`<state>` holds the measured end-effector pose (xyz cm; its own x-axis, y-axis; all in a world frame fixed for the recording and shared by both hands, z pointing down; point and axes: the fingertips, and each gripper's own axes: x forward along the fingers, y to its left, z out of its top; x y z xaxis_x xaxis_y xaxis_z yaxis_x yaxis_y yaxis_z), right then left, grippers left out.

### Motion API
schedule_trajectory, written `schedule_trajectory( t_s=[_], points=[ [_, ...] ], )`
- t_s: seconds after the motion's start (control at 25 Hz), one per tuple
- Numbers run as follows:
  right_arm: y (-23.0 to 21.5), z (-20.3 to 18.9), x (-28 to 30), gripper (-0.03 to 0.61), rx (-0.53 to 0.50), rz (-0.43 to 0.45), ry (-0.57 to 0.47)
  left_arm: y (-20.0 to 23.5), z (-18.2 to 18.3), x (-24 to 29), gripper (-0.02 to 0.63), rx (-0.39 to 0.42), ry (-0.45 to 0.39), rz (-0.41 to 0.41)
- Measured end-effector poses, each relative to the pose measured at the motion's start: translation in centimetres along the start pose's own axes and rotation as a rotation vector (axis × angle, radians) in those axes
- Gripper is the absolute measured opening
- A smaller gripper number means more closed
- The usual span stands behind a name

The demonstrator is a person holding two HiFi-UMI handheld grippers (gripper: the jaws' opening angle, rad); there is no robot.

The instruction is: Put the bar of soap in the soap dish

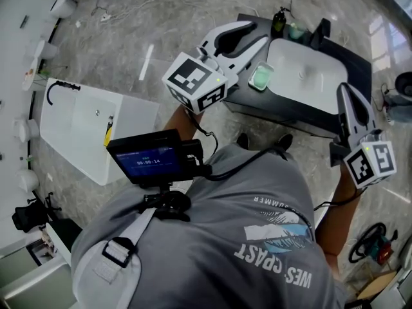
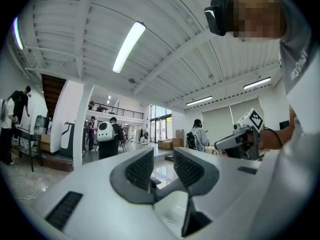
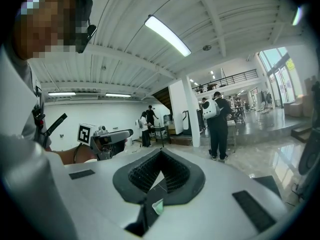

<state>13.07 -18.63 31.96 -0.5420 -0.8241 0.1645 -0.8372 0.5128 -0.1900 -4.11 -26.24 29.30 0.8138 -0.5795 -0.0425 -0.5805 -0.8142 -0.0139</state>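
Note:
In the head view a pale green soap dish point(image 1: 261, 77) sits on the dark counter point(image 1: 357, 60) beside the white basin point(image 1: 308, 74). I cannot tell whether a bar of soap lies in it. My left gripper point(image 1: 257, 33) hovers just left of and above the dish, open, with nothing between its jaws. My right gripper point(image 1: 343, 89) is held at the basin's right edge, its jaws pressed together and empty. Both gripper views point up into the hall: the left gripper point(image 2: 162, 156) shows a clear gap, and the right gripper point(image 3: 161, 154) meets at its tips.
A dark bottle point(image 1: 279, 21), a green item point(image 1: 296, 29) and a black faucet point(image 1: 320, 31) stand at the back of the counter. A second white sink unit point(image 1: 84, 124) lies on the floor at left. A small monitor point(image 1: 151, 156) hangs at the person's chest. Several people stand in the hall.

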Motion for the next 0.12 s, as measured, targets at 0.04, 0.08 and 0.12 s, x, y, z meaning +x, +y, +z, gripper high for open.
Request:
schedule_trajectory(
  t_s=[0.04, 0.08, 0.12],
  points=[
    [-0.04, -0.03, -0.12, 0.006, 0.0, -0.003, 0.001, -0.15, -0.01, 0.07, 0.127, 0.001, 0.0, -0.004],
    [-0.08, -0.08, -0.25, 0.006, 0.0, -0.007, 0.003, -0.3, -0.03, 0.14, 0.127, 0.002, 0.001, -0.008],
    [-0.13, -0.13, -0.39, 0.006, 0.001, -0.011, 0.004, -0.45, -0.06, 0.21, 0.127, 0.003, 0.002, -0.012]
  ],
)
